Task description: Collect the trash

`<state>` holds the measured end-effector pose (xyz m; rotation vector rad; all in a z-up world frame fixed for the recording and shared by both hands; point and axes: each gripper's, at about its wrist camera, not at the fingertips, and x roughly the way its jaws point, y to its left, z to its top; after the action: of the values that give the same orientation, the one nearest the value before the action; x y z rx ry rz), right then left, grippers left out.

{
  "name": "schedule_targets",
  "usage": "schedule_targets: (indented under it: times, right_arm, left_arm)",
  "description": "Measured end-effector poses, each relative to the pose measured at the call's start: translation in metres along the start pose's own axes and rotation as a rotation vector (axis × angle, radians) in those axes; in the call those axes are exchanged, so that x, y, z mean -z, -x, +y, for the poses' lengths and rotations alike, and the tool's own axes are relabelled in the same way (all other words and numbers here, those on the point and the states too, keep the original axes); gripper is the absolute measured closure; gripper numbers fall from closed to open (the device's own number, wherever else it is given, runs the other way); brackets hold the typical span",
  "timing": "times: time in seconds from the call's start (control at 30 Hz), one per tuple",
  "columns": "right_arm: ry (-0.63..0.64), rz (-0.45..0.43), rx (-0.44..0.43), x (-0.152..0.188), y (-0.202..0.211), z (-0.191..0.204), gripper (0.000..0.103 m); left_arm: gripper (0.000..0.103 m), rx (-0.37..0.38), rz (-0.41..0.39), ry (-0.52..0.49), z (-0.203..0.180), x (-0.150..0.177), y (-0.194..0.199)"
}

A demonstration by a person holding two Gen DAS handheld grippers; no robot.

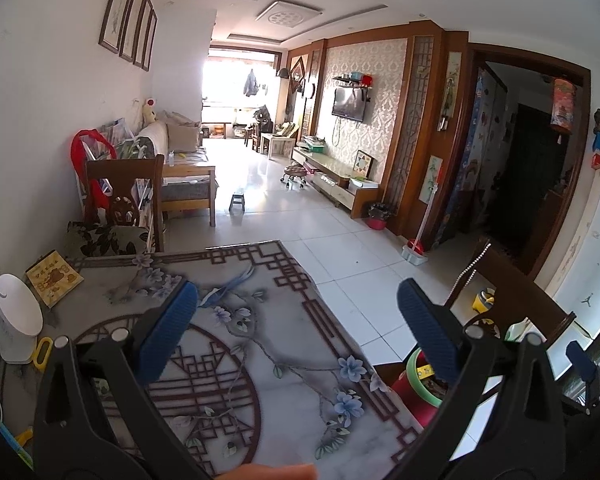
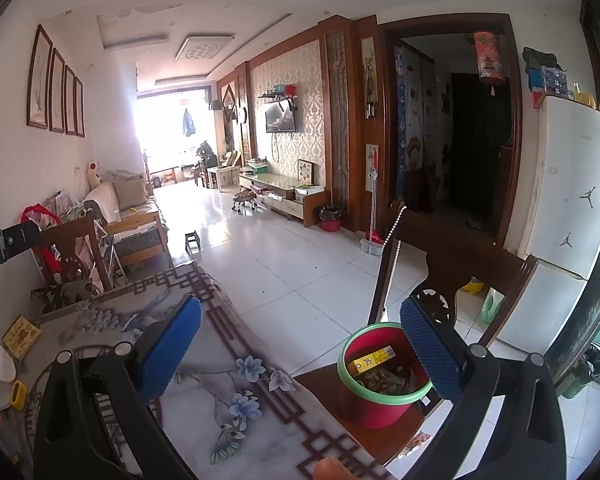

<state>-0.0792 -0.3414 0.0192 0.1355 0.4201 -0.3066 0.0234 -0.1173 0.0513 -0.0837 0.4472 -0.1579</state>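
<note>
A red bin with a green rim [image 2: 374, 390] stands on a wooden chair seat beside the table; inside it lie a yellow carton [image 2: 374, 359] and crumpled wrappers. My right gripper [image 2: 300, 354] is open and empty, its right pad hanging over the bin's rim. My left gripper [image 1: 298, 334] is also open and empty above the patterned table top [image 1: 260, 320]. In the left wrist view the red bin [image 1: 418, 388] shows partly behind the right finger. The right gripper's blue tip [image 1: 584, 364] appears at the far right there.
A white round device [image 1: 18, 322], a yellow booklet [image 1: 54, 278] and a small yellow object [image 1: 44, 352] sit at the table's left end. Dark wooden chairs [image 2: 456, 276] stand at the table's right and far left. White tiled floor [image 2: 284, 264] stretches ahead; a white fridge [image 2: 568, 216] stands right.
</note>
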Motion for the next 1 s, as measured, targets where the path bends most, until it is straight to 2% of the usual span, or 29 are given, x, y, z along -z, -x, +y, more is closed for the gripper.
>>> schedule_targets:
  times: [1.0]
  right_arm:
    - [-0.003,0.026,-0.013,-0.0093,-0.002,-0.001,0.007]
  left_arm:
    - [0.005,-0.004,-0.002,0.018,-0.0028,-0.005,0.0041]
